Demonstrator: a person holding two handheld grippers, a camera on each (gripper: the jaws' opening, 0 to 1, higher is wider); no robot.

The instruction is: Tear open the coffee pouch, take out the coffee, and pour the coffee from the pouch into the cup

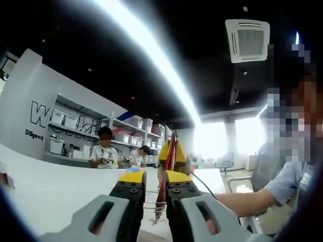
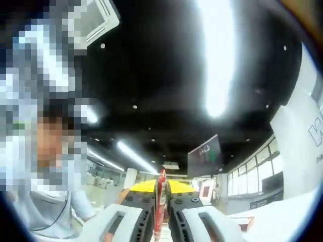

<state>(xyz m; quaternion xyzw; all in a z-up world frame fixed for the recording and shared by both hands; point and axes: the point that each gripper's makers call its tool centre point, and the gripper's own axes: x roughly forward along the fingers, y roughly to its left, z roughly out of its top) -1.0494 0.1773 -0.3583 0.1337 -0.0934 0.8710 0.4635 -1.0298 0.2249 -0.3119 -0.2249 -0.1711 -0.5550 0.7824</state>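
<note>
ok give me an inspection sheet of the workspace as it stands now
surface: white tabletop, mostly bare where visible
job's things: thin red coffee pouch held upright and edge-on between both grippers; cup nothing seen
clutter: nothing seen
grippers: left gripper shut on the pouch; right gripper shut on the same pouch, its yellow-tipped jaws facing the left one
cables: thin dark cable trailing behind the right gripper
surroundings: white shelving with storage boxes, two seated people at the far side, ceiling air vent, long ceiling light strip
</note>
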